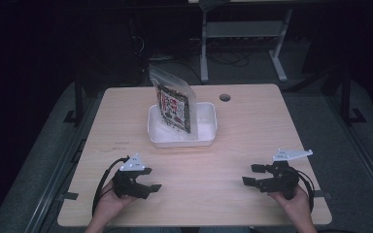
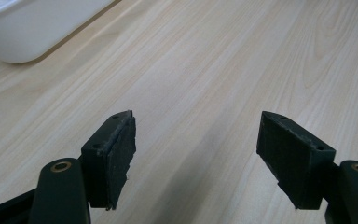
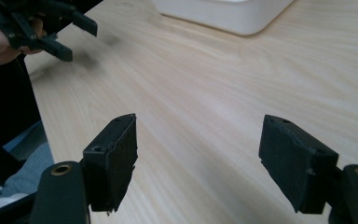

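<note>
left hand-held gripper [image 1: 145, 178] jaws apart, empty, low over near worktop [image 1: 252, 126] edge | right hand-held gripper [image 1: 253, 174] same, released | bagged circuit board [image 1: 175, 108] upright in white tray [image 1: 206, 137], straight ahead, far-centre | long axis vertical, leaning back | left slightly nearer

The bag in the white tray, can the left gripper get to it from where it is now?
Probably yes: bare table lies between the open left gripper and the bag standing in the white tray.
</note>
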